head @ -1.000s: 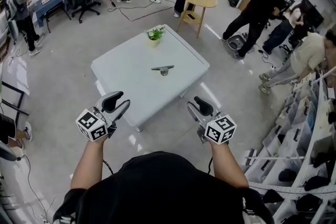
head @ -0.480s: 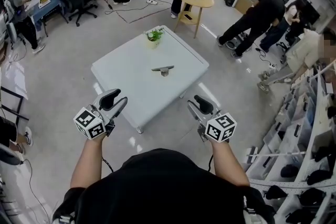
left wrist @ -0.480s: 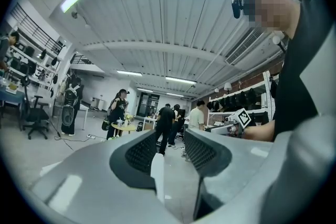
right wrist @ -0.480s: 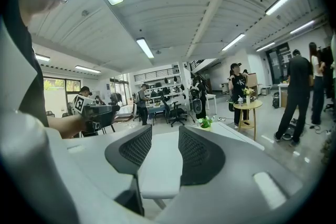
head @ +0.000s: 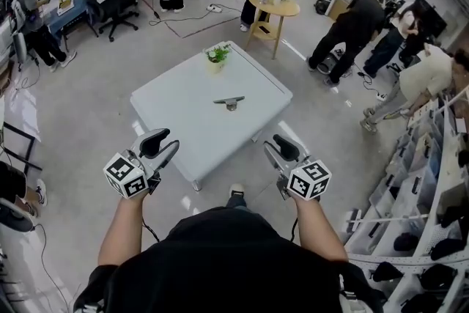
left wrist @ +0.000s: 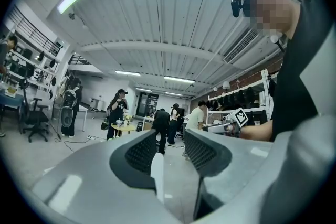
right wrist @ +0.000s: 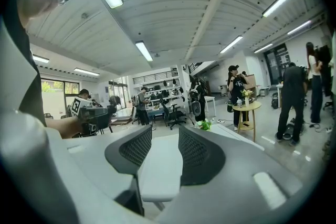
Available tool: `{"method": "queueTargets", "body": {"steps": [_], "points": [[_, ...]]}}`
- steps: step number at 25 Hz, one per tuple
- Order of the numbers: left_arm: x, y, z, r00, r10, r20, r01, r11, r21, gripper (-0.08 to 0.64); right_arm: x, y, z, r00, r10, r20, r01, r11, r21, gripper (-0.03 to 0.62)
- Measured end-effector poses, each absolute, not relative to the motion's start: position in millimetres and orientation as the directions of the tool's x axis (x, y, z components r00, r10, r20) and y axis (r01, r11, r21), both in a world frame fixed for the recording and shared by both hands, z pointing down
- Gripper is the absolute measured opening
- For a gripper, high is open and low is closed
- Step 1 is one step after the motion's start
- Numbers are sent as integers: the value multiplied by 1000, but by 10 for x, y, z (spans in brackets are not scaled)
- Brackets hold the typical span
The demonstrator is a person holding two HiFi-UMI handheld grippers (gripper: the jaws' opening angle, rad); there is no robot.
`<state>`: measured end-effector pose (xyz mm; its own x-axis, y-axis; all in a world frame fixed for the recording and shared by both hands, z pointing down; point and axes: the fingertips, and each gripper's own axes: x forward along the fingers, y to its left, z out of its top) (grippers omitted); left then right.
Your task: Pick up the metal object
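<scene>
**Metal object lies ahead of two empty grippers**

Head view: the small grey metal bar-shaped object (head: 230,102) lies on the white square table (head: 176,124), well ahead of the fingers (head: 155,137). Its long axis runs crosswise to them. It looks slightly nearer the right gripper (head: 272,147) than the left gripper (head: 167,143).

Left gripper view: the fingers are spread, with nothing between them.

Right gripper view: the fingers are spread, with only tabletop beyond them and the object out of sight.

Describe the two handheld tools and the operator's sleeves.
The left tool and right tool match. Each has a grey moulded body, two curved jaws with black mesh-textured pads, and a white cube printed with black square markers at the hand end. The person wears a black short-sleeved top, and the forearms are bare.
</scene>
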<state>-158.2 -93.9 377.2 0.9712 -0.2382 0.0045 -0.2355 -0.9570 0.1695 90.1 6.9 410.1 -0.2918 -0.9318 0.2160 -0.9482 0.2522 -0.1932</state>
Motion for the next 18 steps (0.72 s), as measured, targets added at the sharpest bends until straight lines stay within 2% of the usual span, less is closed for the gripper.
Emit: {"method": "queueTargets", "body": {"steps": [18], "points": [[-1465,-1474,3978,954,-298,39,-300,-934,195,169,1105,-619,4234,-338,-911,238,-936,299,-187,193]]}}
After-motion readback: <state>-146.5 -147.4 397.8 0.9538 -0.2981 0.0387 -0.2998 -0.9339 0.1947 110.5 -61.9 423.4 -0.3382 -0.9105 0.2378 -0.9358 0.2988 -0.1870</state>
